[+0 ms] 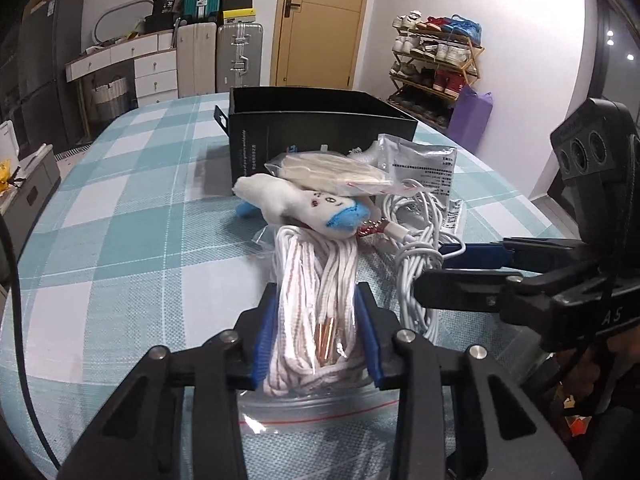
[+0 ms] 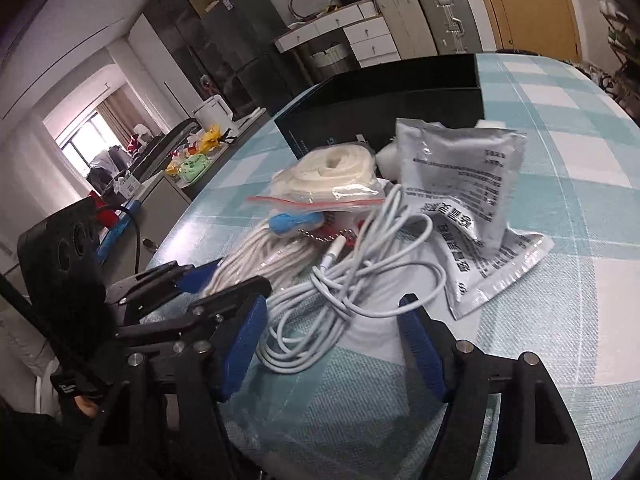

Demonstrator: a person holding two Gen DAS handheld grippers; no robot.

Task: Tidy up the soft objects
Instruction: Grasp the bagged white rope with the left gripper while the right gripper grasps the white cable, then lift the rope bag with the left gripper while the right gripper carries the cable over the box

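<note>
A heap of soft items lies on the checked tablecloth (image 1: 132, 208). My left gripper (image 1: 318, 320) is shut on a clear zip bag of white cord (image 1: 316, 276), with its blue pads pressing both sides. The same left gripper (image 2: 224, 280) and cord bag (image 2: 260, 256) show at the left of the right wrist view. My right gripper (image 2: 332, 336) stands open around a coiled white cable (image 2: 352, 280), and its right pad is clear of the coil. In the left wrist view the right gripper (image 1: 440, 272) reaches in beside the cable (image 1: 416, 240). A white and blue plush toy (image 1: 304, 204) lies on the cord.
An open black box (image 1: 320, 120) stands just behind the heap. A zip bag with a cream roll (image 2: 332, 172) and a crumpled silver pouch (image 2: 460, 168) lean against it. Bare cloth stretches to the left and right of the heap. Suitcases, drawers and a shoe rack stand beyond the table.
</note>
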